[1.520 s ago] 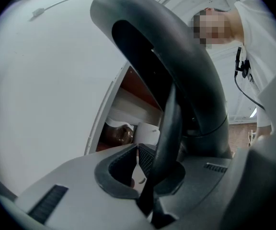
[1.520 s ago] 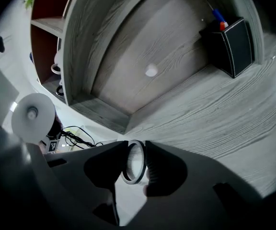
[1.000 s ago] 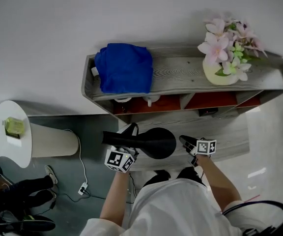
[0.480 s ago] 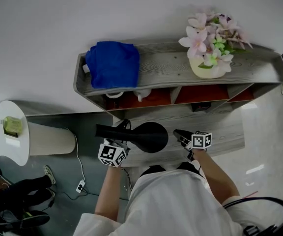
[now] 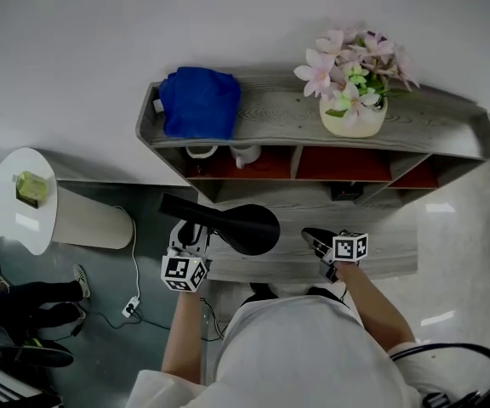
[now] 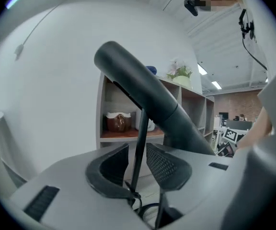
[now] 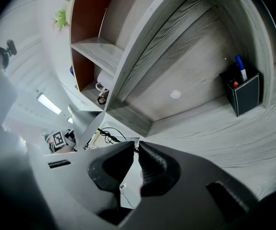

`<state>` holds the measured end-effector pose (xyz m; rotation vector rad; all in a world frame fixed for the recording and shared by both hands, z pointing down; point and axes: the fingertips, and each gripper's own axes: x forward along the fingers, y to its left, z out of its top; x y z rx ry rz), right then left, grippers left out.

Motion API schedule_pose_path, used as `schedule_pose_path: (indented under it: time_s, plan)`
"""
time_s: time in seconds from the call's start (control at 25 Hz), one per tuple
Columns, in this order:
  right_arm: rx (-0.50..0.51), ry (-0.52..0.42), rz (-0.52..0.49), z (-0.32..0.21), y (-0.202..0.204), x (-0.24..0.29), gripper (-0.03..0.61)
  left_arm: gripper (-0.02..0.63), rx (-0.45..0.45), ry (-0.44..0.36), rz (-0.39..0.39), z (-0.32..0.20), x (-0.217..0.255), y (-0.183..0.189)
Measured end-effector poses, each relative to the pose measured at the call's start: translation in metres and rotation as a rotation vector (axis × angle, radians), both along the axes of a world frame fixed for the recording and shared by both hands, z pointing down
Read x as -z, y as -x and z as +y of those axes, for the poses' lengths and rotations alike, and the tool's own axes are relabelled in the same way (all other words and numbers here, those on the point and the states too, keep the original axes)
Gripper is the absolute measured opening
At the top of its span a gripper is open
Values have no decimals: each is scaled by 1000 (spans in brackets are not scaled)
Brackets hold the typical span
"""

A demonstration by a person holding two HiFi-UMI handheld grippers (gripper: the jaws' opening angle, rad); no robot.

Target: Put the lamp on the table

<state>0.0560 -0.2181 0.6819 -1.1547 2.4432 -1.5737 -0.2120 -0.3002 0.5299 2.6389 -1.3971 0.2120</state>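
Observation:
The black desk lamp (image 5: 249, 228) stands on the grey wooden desk (image 5: 373, 236) with its round base down and its arm (image 5: 190, 207) reaching left. My left gripper (image 5: 196, 235) is at the lamp's left side. In the left gripper view the thin stem (image 6: 139, 143) runs up between the pads (image 6: 164, 164) without being pressed; the jaws are opening. The lamp's thick head (image 6: 143, 92) slants above them. My right gripper (image 5: 310, 235) rests right of the base, its jaws (image 7: 136, 150) drawn together with nothing in them.
A shelf unit (image 5: 449, 138) behind the desk carries a blue cloth (image 5: 198, 100), a vase of pink flowers (image 5: 351, 113) and mugs (image 5: 245, 154). A black pen holder (image 7: 243, 92) stands on the desk. A white round side table (image 5: 19, 202) and a floor cable (image 5: 134, 270) lie left.
The left jaws have come off the lamp stem and stand apart. The left gripper has drawn back slightly toward me. The right gripper has barely moved.

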Motion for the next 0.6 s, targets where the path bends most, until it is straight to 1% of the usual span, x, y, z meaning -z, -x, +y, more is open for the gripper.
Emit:
schedule_pose_path:
  time_s: [0.08,0.16,0.24,0.28,0.36,0.44,0.6]
  plan:
    - [28,4,7,8,-5,3,38,109,39,5,-11,15,1,5]
    - [59,4,35,17,-11,7,38,109,69,12,-23,32,1,9]
    - [93,-22,80,25,-17,13,38,105,101,24,-27,52,2,10]
    - [113,-47,103,28,-19,17,38,92,122,30,-22,63,2,10]
    - [153,-108,132,33,-22,32,38,40,171,44,6,86,4,8]
    - [178,-160,129,39,-24,48,38,13,204,69,49,107,4,0]
    - [209,-218,116,56,-33,68,37,11,253,148,138,150,-6,-23]
